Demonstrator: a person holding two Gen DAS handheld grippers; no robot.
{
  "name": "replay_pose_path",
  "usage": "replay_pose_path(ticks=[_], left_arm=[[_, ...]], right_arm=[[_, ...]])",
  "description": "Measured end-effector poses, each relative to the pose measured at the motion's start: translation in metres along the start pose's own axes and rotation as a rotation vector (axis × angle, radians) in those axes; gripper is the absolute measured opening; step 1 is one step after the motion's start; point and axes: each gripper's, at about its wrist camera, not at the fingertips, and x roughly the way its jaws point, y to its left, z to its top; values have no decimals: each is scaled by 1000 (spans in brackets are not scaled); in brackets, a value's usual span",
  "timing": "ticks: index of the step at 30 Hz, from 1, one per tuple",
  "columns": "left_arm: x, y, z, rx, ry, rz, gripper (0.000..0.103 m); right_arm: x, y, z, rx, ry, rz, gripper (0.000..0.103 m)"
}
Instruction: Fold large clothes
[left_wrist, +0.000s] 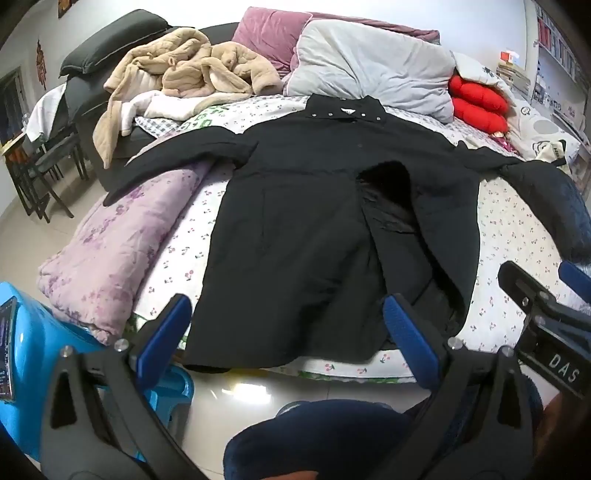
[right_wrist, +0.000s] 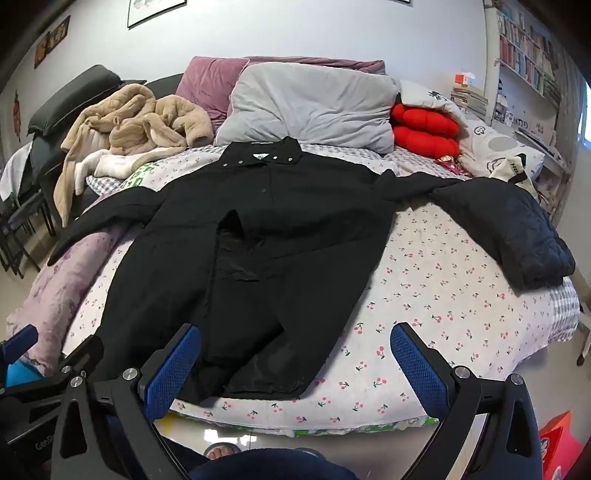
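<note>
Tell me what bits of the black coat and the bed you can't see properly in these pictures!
- Black coat right sleeve end: both views, hidden beneath the dark quilted jacket.
- Coat lining: both views, too dark for detail.
- Coat collar label: too small to read.
- Bed near edge: right wrist view, partly hidden by the right gripper fingers.
</note>
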Motion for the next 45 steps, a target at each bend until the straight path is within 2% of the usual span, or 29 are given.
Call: replay_pose_path(ticks=[11, 13, 14, 22, 24, 29, 33, 38, 45], left_arm=[[3, 4, 1, 10, 5, -9, 103], [5, 5, 1, 16, 28, -5, 103], [3, 3, 1, 10, -6, -11, 103], [5, 0, 2, -12, 7, -52, 103], [7, -1, 2, 16, 40, -20, 103], [6, -1, 2, -15, 18, -60, 103], [8, 2, 2, -26, 56, -82, 103], [9, 3, 1, -4, 82, -63, 103], [10, 4, 1, 9, 59, -60, 103]], right_arm=[[3, 2, 1, -14, 8, -14, 103], [4, 2, 2, -13, 11, -17, 103], [3, 2, 2, -14, 11, -19, 103], [4, 2, 2, -15, 13, -25, 103], [4, 2, 2, -17, 14, -26, 103], [4, 1, 2, -13, 13, -24, 103], [3, 0, 1, -9, 12, -24, 103], [3, -1, 1, -12, 13, -27, 103], [4, 1, 2, -20, 21, -33, 103]])
